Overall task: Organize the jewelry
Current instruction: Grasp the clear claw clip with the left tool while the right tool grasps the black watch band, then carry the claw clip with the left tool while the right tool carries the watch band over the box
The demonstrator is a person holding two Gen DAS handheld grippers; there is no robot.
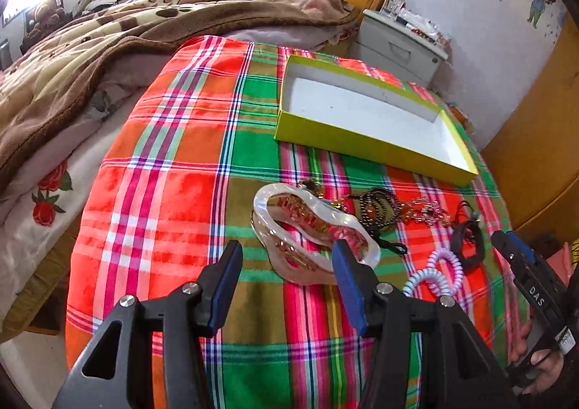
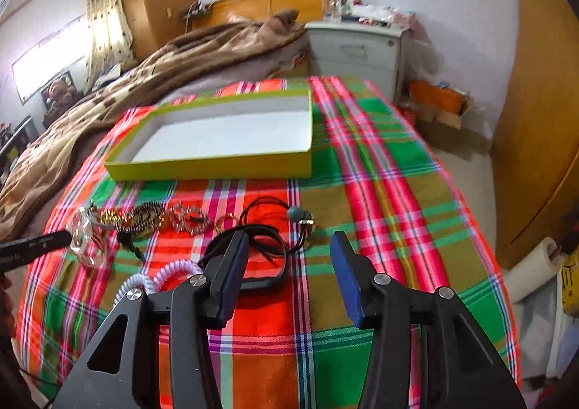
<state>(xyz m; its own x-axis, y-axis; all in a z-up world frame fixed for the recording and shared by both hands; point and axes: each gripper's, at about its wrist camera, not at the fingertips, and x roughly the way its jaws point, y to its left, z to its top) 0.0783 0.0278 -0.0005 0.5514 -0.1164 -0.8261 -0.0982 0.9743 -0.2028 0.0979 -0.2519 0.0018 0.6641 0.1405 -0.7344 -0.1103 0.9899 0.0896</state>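
On the plaid cloth (image 1: 173,163) we see the jewelry strung in a row before the empty green box (image 1: 365,141). Our left gripper (image 1: 287,257) stands open above the cloth, its right finger overlapping the pearly hair claw (image 1: 275,199), nothing between the pads. Our right gripper (image 2: 289,246) is spread wide and empty, the black cord necklace (image 2: 267,242) and black bracelet (image 2: 269,282) just beyond its left finger, the spiral hair tie (image 2: 163,275) beside it.

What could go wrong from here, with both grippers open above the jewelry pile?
1. The black cord necklace loops over the black bangle; lifting one may drag the other.
2. The beaded chains lie tangled beside the shell hair claw, so they could snag.
3. The green box sits beyond the pile; items might drop short.
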